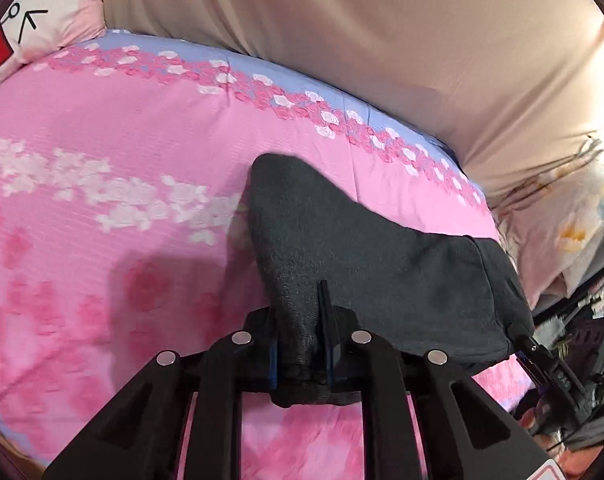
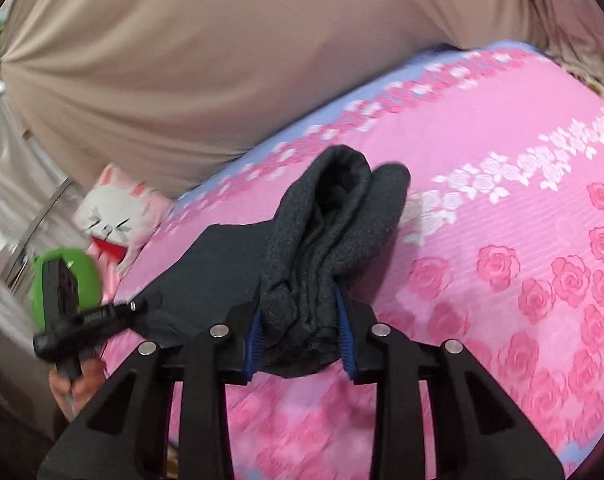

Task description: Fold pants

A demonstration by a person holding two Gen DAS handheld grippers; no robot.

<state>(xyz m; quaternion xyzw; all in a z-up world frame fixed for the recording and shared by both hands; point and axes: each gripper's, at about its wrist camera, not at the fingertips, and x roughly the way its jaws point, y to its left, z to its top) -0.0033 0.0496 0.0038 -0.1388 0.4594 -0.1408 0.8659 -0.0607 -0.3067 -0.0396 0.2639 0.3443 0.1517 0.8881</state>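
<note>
Both tongs clamped on the dark grey pants [image 1: 341, 256] — left gripper [image 1: 302, 344] pinches a bunched edge at lower centre of its view, right gripper [image 2: 302, 332] pinches a thicker folded bundle at lower centre of its own. Pants hang lifted between them above the pink floral bedsheet [image 1: 122, 132]. Beige curtain [image 2: 162, 60] fills the top; cat plush [image 2: 114, 216] sits mid-left in the right view.

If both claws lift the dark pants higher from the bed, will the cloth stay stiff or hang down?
Probably it hangs: the pants already sag between the left claw and the right claw. The knit looks thick, so likely somewhat heavy. It bunches between the fingers, so slipping seems unlikely.
</note>
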